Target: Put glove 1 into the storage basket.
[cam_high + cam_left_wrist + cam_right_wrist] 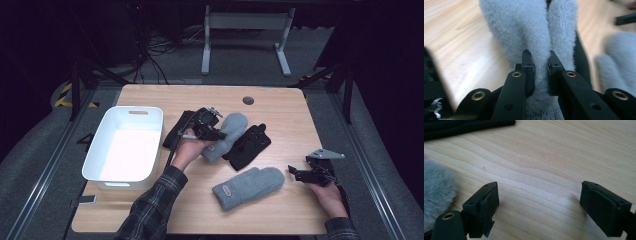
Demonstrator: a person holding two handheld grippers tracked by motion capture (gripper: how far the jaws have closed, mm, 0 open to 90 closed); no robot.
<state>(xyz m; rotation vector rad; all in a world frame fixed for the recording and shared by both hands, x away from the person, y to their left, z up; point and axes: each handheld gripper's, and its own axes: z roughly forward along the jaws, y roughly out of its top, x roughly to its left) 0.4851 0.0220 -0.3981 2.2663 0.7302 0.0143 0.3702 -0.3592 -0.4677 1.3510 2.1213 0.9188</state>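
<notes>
Now, from the high view, the left gripper (209, 131) has its jaws clamped on a grey mitten (226, 136) near the middle of the wooden table (280, 107), with the white bin (125, 145) just to the left of that mitten and open at the top. A black glove (248, 145) lies touching the mitten's right side, another dark glove (181, 126) sits between mitten and bin, and a second grey mitten (249, 187) rests nearer the person, well apart from the bin. My read: the pick-up step is in hand, and the next move calls for lifting the mitten clear of the black glove and carrying it left over the bin's rim before letting go. Over to the left gripper view: the pads pinch a fold of the fluffy grey mitten (529, 32), the fabric bunched between the jaws and rising straight ahead of them, with the other mitten (619, 60) blurred off to the right. And the right gripper view: the right gripper (540, 202) is spread wide over bare wood, nothing between its jaws, a grey fuzzy edge (436, 195) to its left, black fabric (461, 126) beyond.
</notes>
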